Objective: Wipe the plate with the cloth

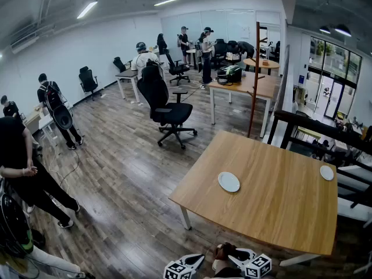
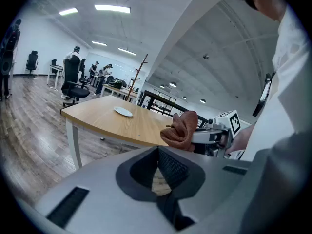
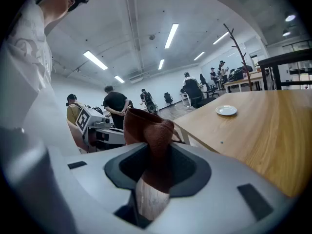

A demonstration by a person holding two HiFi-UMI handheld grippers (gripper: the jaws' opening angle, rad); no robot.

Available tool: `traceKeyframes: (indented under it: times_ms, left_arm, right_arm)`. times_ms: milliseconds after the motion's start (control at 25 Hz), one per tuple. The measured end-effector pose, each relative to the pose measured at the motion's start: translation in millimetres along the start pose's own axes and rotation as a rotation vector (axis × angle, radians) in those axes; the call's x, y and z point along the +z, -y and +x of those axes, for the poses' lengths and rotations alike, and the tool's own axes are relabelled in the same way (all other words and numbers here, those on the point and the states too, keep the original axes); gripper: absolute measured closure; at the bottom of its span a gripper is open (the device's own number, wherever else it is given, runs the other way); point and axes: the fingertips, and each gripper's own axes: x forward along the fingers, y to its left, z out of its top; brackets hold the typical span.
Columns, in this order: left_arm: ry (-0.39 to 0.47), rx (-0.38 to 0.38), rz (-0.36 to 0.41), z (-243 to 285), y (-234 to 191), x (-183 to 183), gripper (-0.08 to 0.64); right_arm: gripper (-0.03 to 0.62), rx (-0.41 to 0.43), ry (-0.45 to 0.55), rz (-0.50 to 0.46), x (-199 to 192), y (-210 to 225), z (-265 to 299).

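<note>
A small white plate [image 1: 228, 182] lies on the wooden table [image 1: 279, 214], near its left side; it also shows far off as the plate [image 2: 123, 111] and the plate [image 3: 226, 110]. A rust-brown cloth [image 3: 148, 130] hangs bunched in my right gripper [image 3: 153, 179], which is shut on it. Both grippers are held off the table's near edge, at the bottom of the head view: left gripper [image 1: 185, 267], right gripper [image 1: 244, 263], with the cloth [image 1: 224, 252] between them. My left gripper [image 2: 158, 177] has its jaws together with nothing in them. From it I see the cloth [image 2: 181, 129] close ahead.
A second small plate [image 1: 326, 172] sits at the table's far right edge. A black office chair [image 1: 165, 109] and a wooden coat stand [image 1: 254, 80] are beyond the table. Several people stand around the room; one person [image 1: 23, 173] is at the left.
</note>
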Motion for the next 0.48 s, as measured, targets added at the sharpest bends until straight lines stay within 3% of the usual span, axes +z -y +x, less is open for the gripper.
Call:
traceKeyframes:
  times_ms: [240,480]
  left_arm:
    - [0.005,0.018,-0.016,-5.8,2.3,-10.5,0.549]
    - [0.022,0.035,-0.018,-7.0,0.1,-10.7,0.549]
  right_arm:
    - [0.465,0.031,0.006,-0.030,3.8,-9.3,2.8]
    - [0.463,0.047,0.054,0.003,6.1,-2.6,2.9]
